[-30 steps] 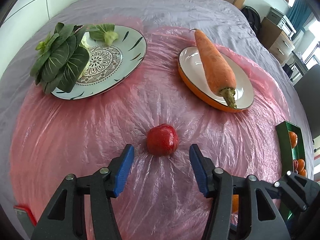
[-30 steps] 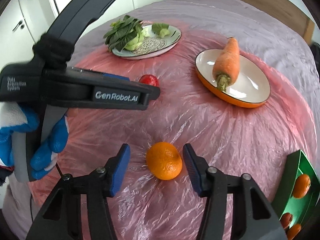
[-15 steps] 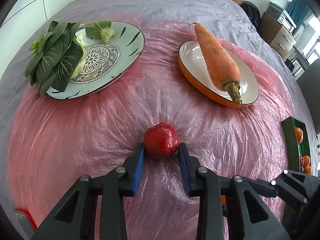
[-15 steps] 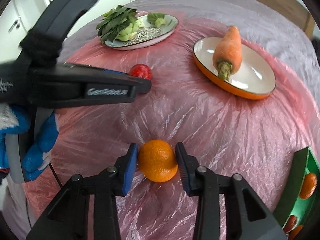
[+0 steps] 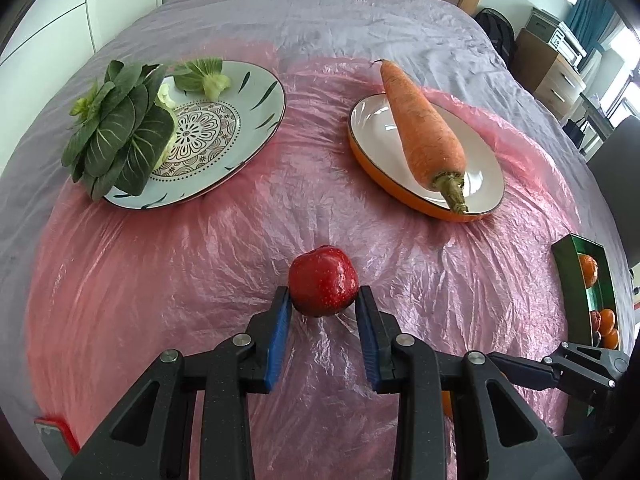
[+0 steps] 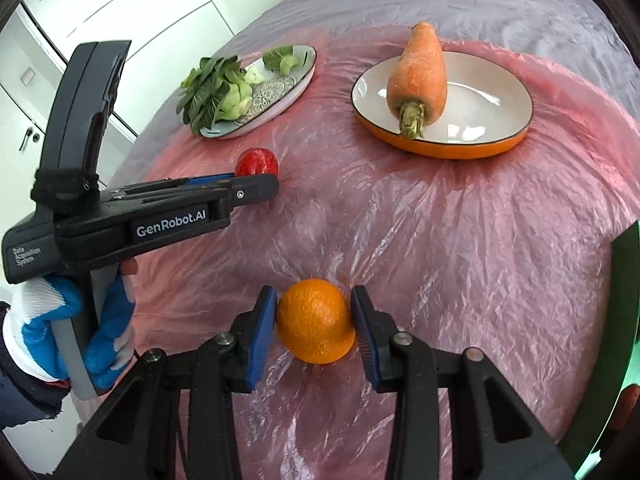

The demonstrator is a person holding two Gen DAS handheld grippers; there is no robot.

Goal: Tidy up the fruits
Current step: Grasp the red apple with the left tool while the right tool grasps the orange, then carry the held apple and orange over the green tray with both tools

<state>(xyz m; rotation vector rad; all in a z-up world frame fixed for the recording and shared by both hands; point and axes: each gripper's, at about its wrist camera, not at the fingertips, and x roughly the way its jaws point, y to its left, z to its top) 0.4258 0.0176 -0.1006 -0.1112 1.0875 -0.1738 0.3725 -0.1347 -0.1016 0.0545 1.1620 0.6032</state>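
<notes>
Left gripper [image 5: 323, 308]: black two-finger tool with blue pads, jaws narrowed onto the small glossy red apple [image 5: 323, 281]; both pads are pressing its sides.
Red apple position: sitting on the crinkled pink plastic sheet [image 5: 160, 280], at the near centre of the left wrist view, between the two plates and nearer than both.
Right gripper [image 6: 314, 322]: same black tool with blue pads, jaws clamping the round orange tangerine [image 6: 315, 320]; both pads are touching its flanks.
Tangerine position: resting on the pink sheet, well apart from the apple, nearer the green tray.
Gloved hand [image 6: 76, 320]: wearing a blue and white glove, gripping the handle of the left gripper, seen in the right wrist view.
Patterned plate [image 5: 240, 120]: pale oval plate with a mandala print, far left, carrying dark green leafy bok choy [image 5: 120, 128].
Orange-rimmed plate [image 5: 484, 168]: white inside, far right, carrying a large carrot [image 5: 424, 128] with its stem end pointing toward the camera.
Green tray [image 5: 568, 280]: rectangular, at the right edge, holding several small orange fruits [image 5: 588, 270].
Grey cover [image 5: 320, 20]: lying beneath the pink sheet.
</notes>
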